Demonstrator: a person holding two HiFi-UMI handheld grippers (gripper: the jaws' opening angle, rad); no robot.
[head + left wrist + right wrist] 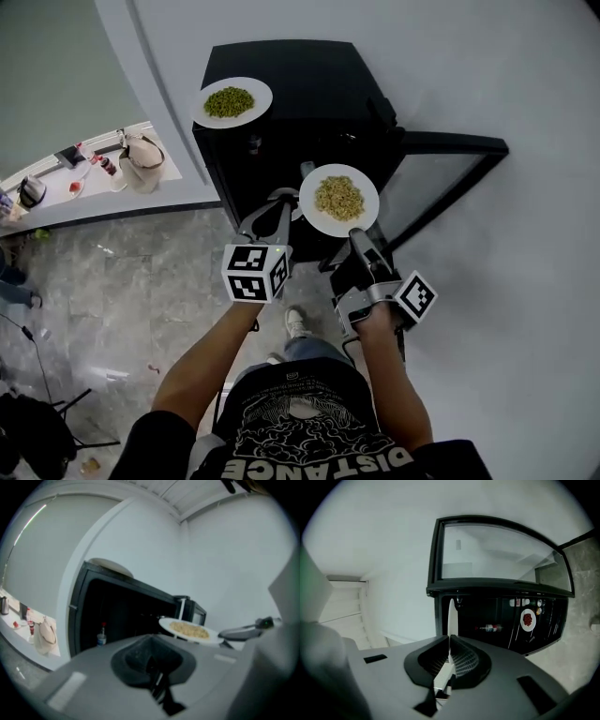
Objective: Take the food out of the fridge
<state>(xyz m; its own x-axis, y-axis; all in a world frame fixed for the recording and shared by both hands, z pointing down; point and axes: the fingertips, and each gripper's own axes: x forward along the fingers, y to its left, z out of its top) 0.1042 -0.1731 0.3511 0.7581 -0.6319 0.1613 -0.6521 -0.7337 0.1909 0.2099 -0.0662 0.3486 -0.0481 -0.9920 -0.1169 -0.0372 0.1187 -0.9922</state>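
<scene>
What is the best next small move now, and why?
Probably raise the held plate to the fridge top, beside the plate of green food. The right tool is shut on its rim, the plate is already outside the open fridge, and free space shows there.

Plate of peas (231, 101) on fridge (323, 89), second plate (338, 199) before it

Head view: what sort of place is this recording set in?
Probably a bare indoor room rather than a fitted kitchen: a small black fridge stands open on a stone-tiled floor against plain walls, with a cluttered ledge at left.
</scene>
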